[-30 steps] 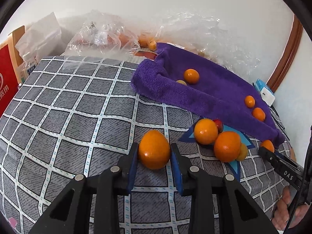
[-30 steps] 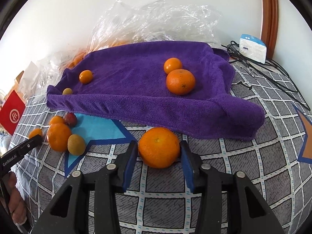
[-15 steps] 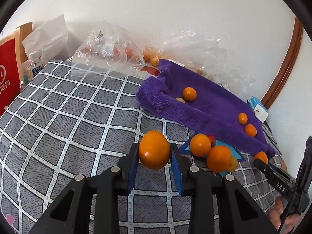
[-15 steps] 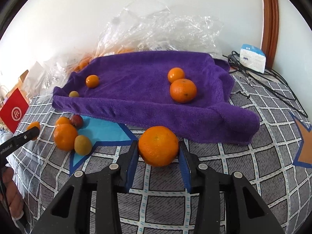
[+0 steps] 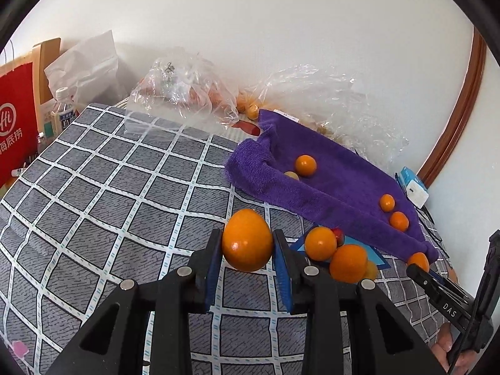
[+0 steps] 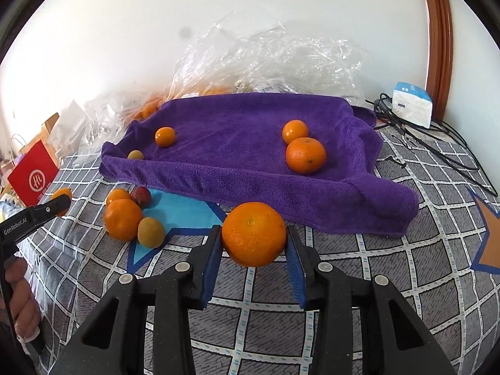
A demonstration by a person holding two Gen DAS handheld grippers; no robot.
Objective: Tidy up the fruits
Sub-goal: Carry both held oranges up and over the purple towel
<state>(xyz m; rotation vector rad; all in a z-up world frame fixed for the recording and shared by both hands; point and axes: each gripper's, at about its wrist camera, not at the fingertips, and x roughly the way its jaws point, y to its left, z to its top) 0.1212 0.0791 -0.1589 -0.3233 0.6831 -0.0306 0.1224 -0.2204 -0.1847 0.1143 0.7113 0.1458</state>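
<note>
My left gripper point(image 5: 247, 247) is shut on a smooth egg-shaped orange fruit point(image 5: 247, 239), held above the checked cloth. My right gripper point(image 6: 253, 243) is shut on a round orange point(image 6: 253, 233), held above the cloth in front of the purple towel point(image 6: 250, 168). The towel holds a big orange point(image 6: 305, 155), two small oranges point(image 6: 294, 131) point(image 6: 165, 136) and a small yellowish fruit point(image 6: 135, 155). A cluster lies left of the towel: an orange point(image 6: 122, 218), a greenish fruit point(image 6: 151, 232), a red fruit point(image 6: 141, 196) and another orange point(image 6: 117, 194). The towel point(image 5: 328, 181) also shows in the left view.
Clear plastic bags point(image 6: 265, 62) with more fruit lie behind the towel against the wall. A red bag point(image 5: 15, 131) and a bottle point(image 5: 62, 109) stand at the left. A white box point(image 6: 412, 103) and black cables point(image 6: 437, 143) lie at the right.
Both grippers have risen and drawn back with their fruits still held; the towel and fruit cluster look farther off. The fruits on the bed have not moved.
</note>
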